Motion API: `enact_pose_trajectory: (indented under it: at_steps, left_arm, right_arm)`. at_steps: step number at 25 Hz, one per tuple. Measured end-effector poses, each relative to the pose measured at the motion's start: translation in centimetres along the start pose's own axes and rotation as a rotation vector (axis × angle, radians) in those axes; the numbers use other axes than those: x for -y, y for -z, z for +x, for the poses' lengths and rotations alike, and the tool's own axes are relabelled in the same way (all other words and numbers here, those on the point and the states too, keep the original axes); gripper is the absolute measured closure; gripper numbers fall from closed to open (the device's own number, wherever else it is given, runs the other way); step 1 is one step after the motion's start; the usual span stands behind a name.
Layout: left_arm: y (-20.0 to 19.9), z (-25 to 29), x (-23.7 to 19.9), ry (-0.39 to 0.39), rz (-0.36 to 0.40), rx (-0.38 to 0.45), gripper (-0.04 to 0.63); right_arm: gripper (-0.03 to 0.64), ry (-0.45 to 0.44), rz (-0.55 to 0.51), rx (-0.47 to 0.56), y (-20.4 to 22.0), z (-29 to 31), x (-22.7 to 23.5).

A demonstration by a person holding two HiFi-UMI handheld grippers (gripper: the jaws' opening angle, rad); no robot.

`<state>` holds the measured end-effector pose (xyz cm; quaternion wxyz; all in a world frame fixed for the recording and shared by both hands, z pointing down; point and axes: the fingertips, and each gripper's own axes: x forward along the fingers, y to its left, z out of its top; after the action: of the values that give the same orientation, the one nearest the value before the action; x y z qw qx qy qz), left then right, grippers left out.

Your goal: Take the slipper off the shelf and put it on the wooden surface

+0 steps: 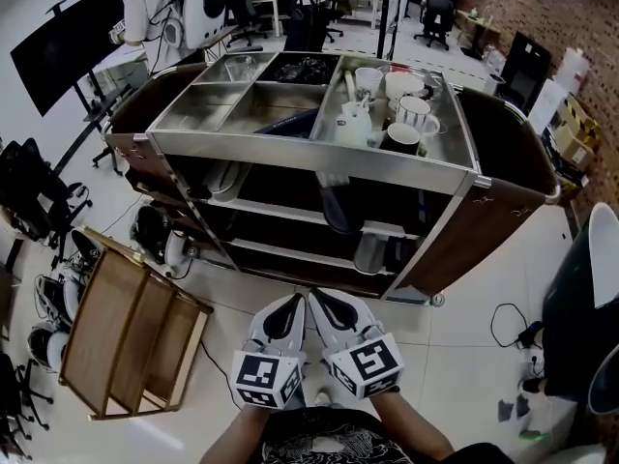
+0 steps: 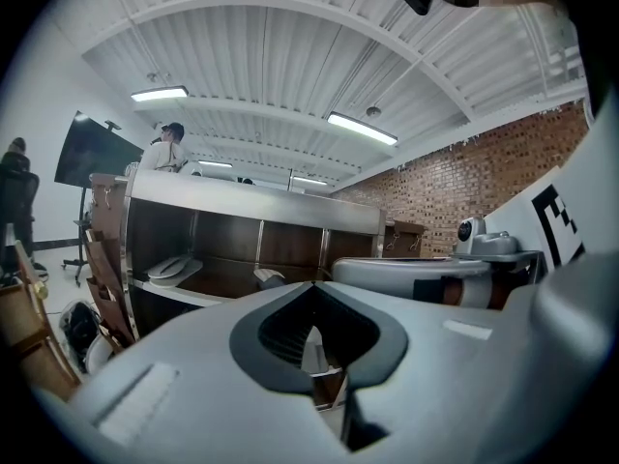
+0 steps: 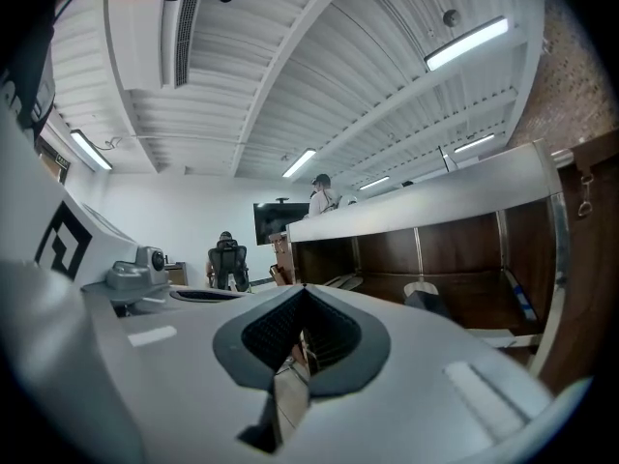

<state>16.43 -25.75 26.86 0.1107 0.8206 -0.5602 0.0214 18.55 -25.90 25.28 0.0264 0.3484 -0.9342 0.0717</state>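
I'm looking down at an office floor of pale tiles with a wheeled cart in front of me, steel trays on top and dark wood end panels. White mugs stand in its right tray. The wooden surface, a slatted light-brown frame, sits on the floor to the left of the cart, well apart from the shelves.

The slipper is dark with a pale insole. It is on the cart's upper shelf, near the middle, with its toe tilted over the front edge. A lighter slipper lies at the left end of the same shelf.

The only markings I can make out are the black-and-white square patterns on the two cubes.

The left gripper and right gripper are side by side, low in the head view and short of the cart. The fingers of both are pressed together with nothing between them.

The gripper views show what the head view does not: the ribbed white ceiling with strip lights and, from the left gripper view, a brick wall. They show the dark slipper side-on, while only the head view shows the tray tops and the wooden surface whole.
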Motion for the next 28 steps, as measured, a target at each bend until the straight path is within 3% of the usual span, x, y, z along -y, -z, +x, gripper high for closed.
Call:
enact_pose_trajectory:
  at_steps: [15, 28]
  left_arm:
    - [-0.8, 7.2, -3.8, 0.082, -0.033, -0.014, 0.591]
    - [-0.6, 12.5, -7.7, 0.127, -0.054, -0.054, 0.591]
  right_arm:
    - [0.617, 0.123, -0.023, -0.072, 1.1, 6.2, 6.1]
    - [0.557, 0.260, -0.024, -0.150, 3.1, 11.1, 13.9]
